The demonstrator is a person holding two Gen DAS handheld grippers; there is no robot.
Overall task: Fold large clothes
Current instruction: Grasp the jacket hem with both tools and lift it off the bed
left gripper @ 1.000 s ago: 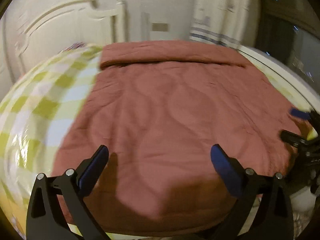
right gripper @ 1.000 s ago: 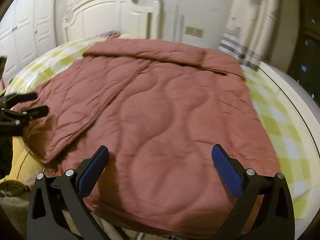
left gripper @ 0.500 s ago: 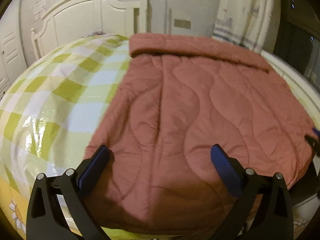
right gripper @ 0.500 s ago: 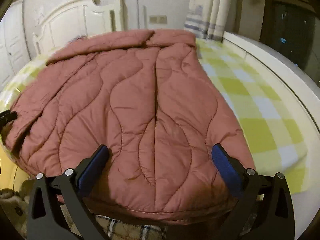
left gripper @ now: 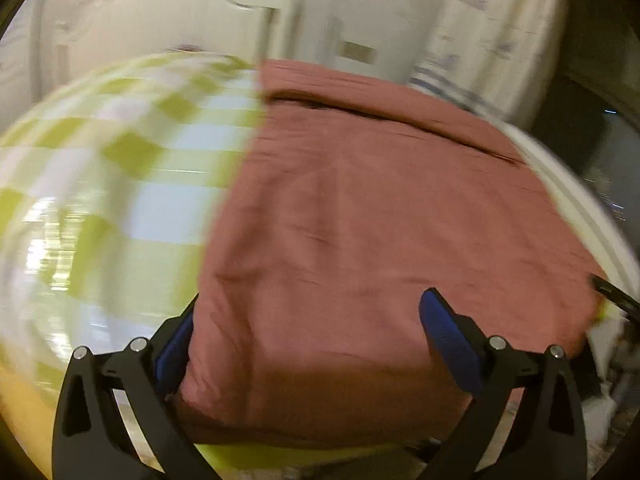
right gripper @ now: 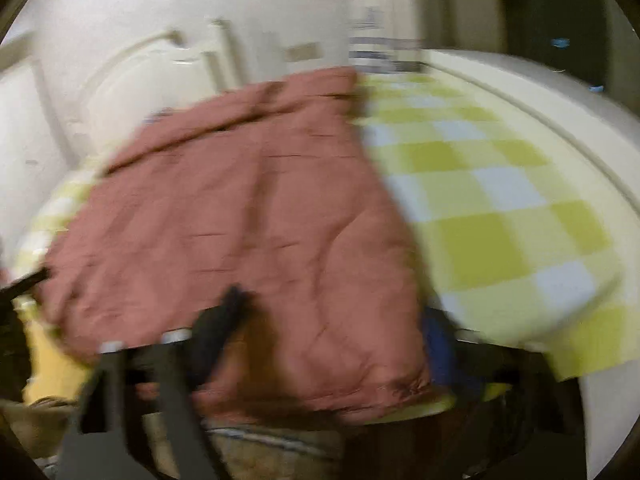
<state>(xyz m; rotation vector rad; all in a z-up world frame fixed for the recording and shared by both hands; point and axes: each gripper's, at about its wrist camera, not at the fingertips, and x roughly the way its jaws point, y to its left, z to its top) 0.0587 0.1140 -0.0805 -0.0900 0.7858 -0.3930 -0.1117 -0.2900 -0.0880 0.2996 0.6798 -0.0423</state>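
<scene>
Rust-pink quilted fabric, a large padded garment (left gripper: 384,216), lies spread flat on the bed (left gripper: 100,184), over a green-and-white checked sheet, its far end turned back in a narrow fold near the headboard (left gripper: 160,12); the near hem hangs at the foot edge of the mattress. Each gripper sits at one near corner: the left gripper (left gripper: 316,344) has its fingers wide apart and straddles the left corner, the cloth lying between them but not pinched; the right gripper (right gripper: 332,332) is closing on the right corner, the fabric between its fingers, though the blur hides whether the pads press yet. To do this step well, I judge both grips should land deep enough to take the whole padded thickness, hem and stuffing together, not just the slippery outer shell; the two pinches should sit level with each other at matching corners, so the fold line runs straight across. The left should close before any lift, since a one-sided pull would drag the garment askew over the smooth sheet. Lifting low and carrying the hem evenly toward the far fold should keep the layers from bunching.
</scene>
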